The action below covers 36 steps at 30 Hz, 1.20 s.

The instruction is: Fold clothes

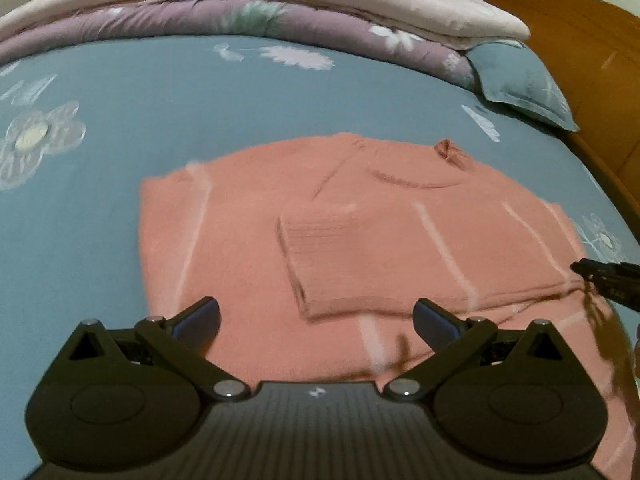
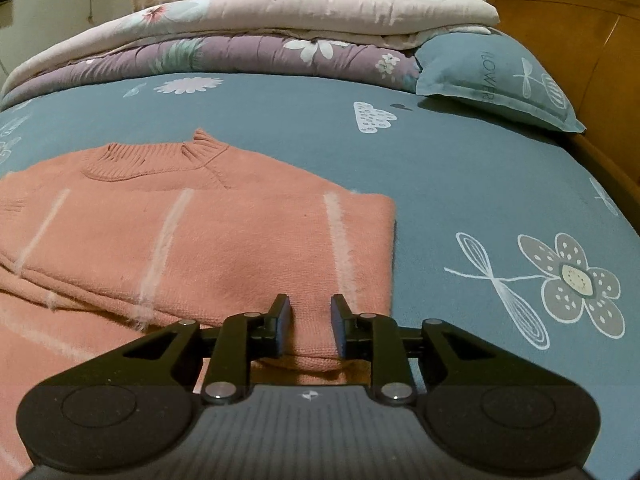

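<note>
A salmon-pink knitted sweater (image 1: 400, 240) with pale stripes lies flat on the blue flowered bed sheet (image 1: 160, 120), neck toward the far side. One ribbed sleeve cuff (image 1: 320, 236) is folded across its chest. My left gripper (image 1: 316, 320) hovers over the sweater's near part, jaws wide open and empty. In the right wrist view the sweater (image 2: 200, 248) fills the left half, its right side folded inward. My right gripper (image 2: 311, 308) is at the near edge of that fold, jaws narrowly open with the fabric lying between the pads. Its tip (image 1: 608, 280) shows at the right edge of the left wrist view.
A folded pink and purple quilt (image 2: 280, 40) is stacked along the far side of the bed. A blue pillow (image 2: 492, 76) leans at the far right against the wooden headboard (image 2: 580, 40). Bare sheet (image 2: 480, 180) stretches right of the sweater.
</note>
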Each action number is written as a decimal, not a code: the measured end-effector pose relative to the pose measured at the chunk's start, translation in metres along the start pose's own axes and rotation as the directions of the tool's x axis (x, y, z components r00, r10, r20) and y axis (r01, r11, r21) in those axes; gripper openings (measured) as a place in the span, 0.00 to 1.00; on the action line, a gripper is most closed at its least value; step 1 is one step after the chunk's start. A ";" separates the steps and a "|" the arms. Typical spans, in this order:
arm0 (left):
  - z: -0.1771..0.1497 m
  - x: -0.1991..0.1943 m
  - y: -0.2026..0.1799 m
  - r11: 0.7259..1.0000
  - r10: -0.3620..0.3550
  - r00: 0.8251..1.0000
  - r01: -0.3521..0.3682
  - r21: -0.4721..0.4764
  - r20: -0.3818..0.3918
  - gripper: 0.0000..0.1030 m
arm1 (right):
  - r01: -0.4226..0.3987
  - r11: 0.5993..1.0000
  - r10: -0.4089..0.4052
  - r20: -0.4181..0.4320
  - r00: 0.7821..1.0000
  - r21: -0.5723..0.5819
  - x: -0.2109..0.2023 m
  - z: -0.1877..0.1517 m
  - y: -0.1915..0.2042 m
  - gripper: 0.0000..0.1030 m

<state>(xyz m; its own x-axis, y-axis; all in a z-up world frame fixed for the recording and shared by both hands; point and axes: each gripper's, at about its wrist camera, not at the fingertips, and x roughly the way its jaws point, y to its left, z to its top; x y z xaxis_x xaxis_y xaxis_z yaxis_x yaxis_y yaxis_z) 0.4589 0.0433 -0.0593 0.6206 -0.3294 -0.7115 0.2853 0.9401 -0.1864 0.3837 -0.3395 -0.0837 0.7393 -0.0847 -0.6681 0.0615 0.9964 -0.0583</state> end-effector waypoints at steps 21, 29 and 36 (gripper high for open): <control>0.069 0.063 0.032 0.985 0.116 0.993 -0.115 -0.130 0.005 0.99 | -0.010 1.000 0.009 0.025 1.000 0.026 0.003 -0.002 -0.003 0.32; 0.074 0.052 0.011 0.990 0.095 0.995 -0.094 -0.101 0.007 0.99 | -0.008 0.999 0.007 0.023 1.000 0.037 0.004 -0.001 -0.002 0.34; 0.071 0.086 0.027 0.985 0.101 0.993 -0.107 -0.132 -0.056 0.99 | -0.008 0.999 0.007 0.023 1.000 0.038 0.004 -0.002 -0.003 0.34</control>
<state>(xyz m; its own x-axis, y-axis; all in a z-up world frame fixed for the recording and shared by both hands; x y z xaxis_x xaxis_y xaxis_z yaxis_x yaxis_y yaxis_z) 0.5714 0.0342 -0.0774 0.6044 -0.2275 -0.7635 0.1181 0.9734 -0.1966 0.3856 -0.3424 -0.0876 0.7550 -0.0774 -0.6511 0.0807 0.9964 -0.0249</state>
